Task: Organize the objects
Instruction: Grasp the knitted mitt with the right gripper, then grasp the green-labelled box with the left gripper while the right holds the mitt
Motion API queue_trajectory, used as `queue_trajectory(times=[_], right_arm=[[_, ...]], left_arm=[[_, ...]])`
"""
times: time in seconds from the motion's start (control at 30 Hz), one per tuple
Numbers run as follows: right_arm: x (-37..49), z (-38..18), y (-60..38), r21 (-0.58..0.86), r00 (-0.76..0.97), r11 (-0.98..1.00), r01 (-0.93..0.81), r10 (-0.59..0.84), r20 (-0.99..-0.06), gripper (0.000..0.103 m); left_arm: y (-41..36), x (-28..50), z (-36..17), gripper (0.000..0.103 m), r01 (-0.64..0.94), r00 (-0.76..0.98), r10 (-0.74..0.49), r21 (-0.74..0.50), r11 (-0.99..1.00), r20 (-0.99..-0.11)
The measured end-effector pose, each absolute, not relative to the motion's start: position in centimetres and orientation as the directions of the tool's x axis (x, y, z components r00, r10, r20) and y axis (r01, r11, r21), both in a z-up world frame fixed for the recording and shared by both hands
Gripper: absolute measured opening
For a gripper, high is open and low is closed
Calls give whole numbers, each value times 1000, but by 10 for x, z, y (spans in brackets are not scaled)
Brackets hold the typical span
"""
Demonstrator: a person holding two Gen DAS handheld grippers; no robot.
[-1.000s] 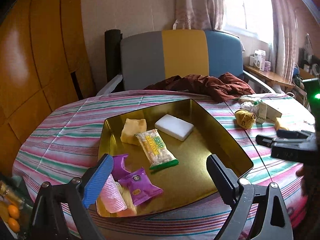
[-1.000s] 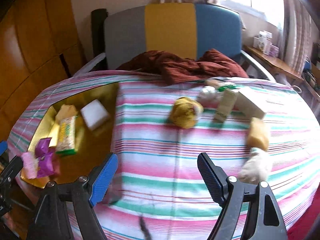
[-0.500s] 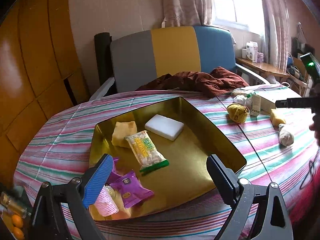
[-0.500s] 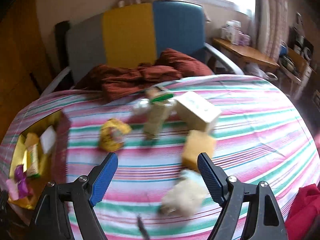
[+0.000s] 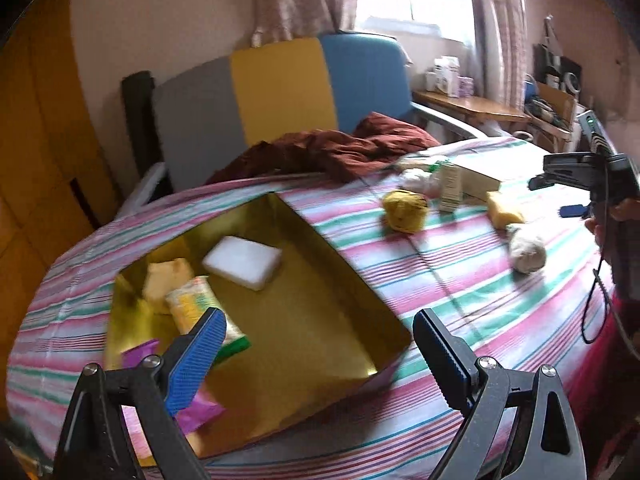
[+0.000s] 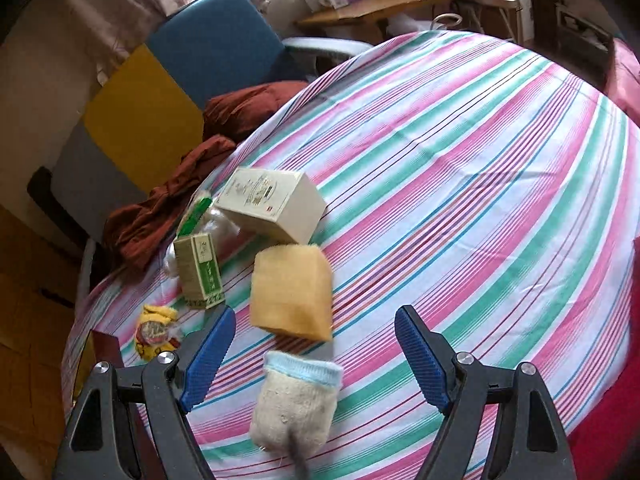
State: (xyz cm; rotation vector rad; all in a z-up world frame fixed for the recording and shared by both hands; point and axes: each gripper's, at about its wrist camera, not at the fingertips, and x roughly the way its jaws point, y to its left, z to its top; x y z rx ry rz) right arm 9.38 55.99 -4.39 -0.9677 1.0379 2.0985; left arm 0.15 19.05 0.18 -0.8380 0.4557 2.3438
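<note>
- Left wrist view: the left gripper (image 5: 316, 344) stood with its fingers (image 5: 200, 356) wide apart and nothing between them, above the near part of the gold tray (image 5: 344, 248).
- The tray sat on the striped counter (image 5: 460, 280). Inside it lay a white block (image 5: 242, 262), a yellow sponge piece (image 5: 166, 282), a clear snack bag (image 5: 200, 312) and purple packets (image 5: 200, 408), the last partly hidden behind the left finger.
- To the right of the tray, loose on the counter, lay a yellow pouch (image 5: 404, 210), a tan sponge (image 5: 505, 210) and a rolled sock (image 5: 526, 250).
- The right gripper (image 5: 576, 182) showed at the right edge, held in a hand (image 5: 612, 220).
- Right wrist view: the right gripper (image 6: 314, 354) stood with its fingers (image 6: 208, 356) wide apart, gripping nothing.
- The rolled sock (image 6: 296, 404) lay on the counter (image 6: 480, 160) between the fingers, touching neither. The tan sponge (image 6: 290, 292) lay just beyond it.
- Farther off lay a green carton (image 6: 200, 270), a cream box (image 6: 274, 204) and the yellow pouch (image 6: 154, 330).
</note>
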Motion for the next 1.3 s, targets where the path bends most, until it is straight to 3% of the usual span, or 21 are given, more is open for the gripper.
queue_trajectory(times=[0.23, 0.7, 0.87, 1.3], right_arm=[[60, -63, 535, 300, -452, -648, -700, 77, -888, 83], [44, -79, 511, 197, -335, -733, -651, 44, -941, 83], [40, -81, 502, 138, -298, -766, -628, 74, -952, 69], [49, -67, 499, 162, -364, -768, -620, 98, -926, 57]], left_arm=[[229, 1, -5, 95, -694, -574, 452, 113, -712, -683], [276, -30, -3, 95, -723, -507, 486, 44, -690, -712], [296, -55, 0, 95, -713, -478, 492, -5, -701, -728], [348, -96, -21, 94, -687, -400, 469, -81, -722, -788]])
